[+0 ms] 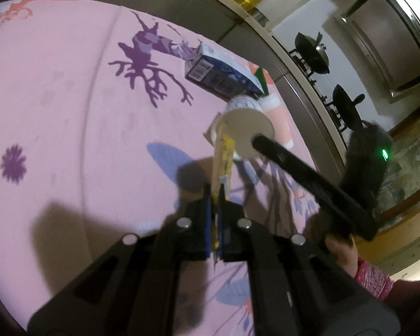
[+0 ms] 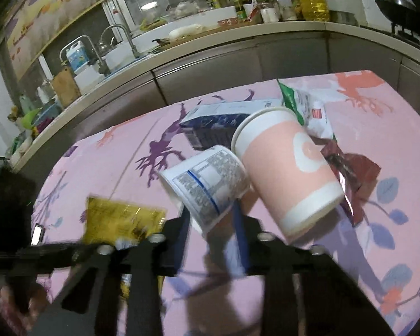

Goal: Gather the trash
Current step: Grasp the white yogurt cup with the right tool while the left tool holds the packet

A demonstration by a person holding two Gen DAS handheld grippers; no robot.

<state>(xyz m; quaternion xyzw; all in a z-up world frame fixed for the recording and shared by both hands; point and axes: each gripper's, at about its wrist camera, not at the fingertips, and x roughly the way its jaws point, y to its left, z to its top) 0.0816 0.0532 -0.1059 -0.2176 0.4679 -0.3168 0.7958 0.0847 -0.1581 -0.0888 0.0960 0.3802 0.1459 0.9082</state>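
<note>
We find the left gripper (image 1: 214, 193) clamped flat on a yellow wrapper (image 1: 224, 162), the pads pressed against both faces; the wrapper is held edge-on, its long axis running straight out from the jaws toward the white yogurt cup (image 2: 207, 184).

The right gripper (image 2: 210, 218) stands at a narrow gap with its blue pads either side of that yogurt cup's wall, at the rim end. We cannot tell for certain whether both pads press on it. The cup lies on its side on the pink tablecloth (image 2: 120, 151), its long axis tilted, its open mouth toward the left wrist camera, where we see its white interior (image 1: 246, 131).

Just beside the yogurt cup, touching it on the right in the right wrist view, lies a pink paper cup (image 2: 285, 173), also on its side, mouth pointing away from the gripper. A dark red foil wrapper (image 2: 350, 176) lies against the pink cup on its far side from the yogurt cup. Beyond the yogurt cup lies a blue carton (image 2: 215, 126) on its side, and a white and green bag (image 2: 308, 106) beyond the pink cup. A kitchen counter (image 2: 238, 39) runs behind them all.
</note>
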